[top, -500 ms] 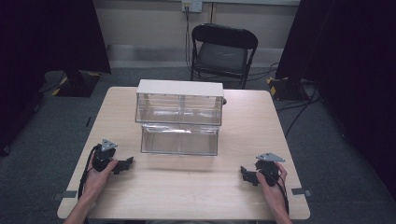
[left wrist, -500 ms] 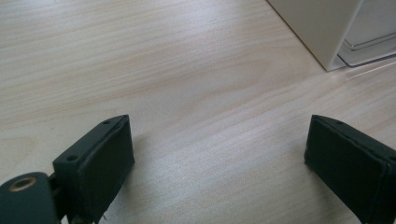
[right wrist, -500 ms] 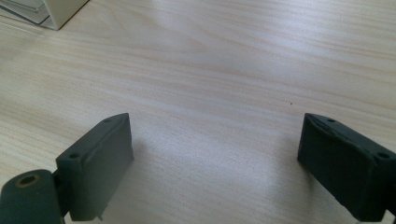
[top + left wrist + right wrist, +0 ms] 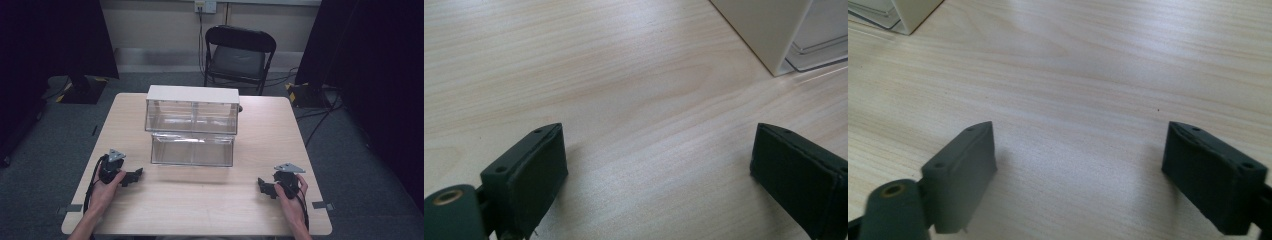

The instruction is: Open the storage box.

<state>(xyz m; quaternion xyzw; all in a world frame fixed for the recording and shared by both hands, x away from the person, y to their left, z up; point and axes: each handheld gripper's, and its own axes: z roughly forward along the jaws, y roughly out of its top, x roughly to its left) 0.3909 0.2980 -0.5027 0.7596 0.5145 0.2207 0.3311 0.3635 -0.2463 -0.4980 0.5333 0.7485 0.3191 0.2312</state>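
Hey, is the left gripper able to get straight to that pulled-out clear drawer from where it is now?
Probably yes. The left gripper rests open on the table, jaws wide apart, and only bare wood lies between it and the clear drawer.

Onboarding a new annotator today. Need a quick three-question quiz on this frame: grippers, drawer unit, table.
1. True or false: the left gripper is shut on the clear plastic drawer.
2. The clear plastic drawer of the white-topped transparent drawer cabinet is: A) pushed fully in, B) pulled out toward the person, C) lying on the floor.
3. What lies between the jaws of the right gripper?

Key:
1. False: its jaws stand wide apart, off the drawer.
2. B
3. Only bare light wooden table; the jaws are open.
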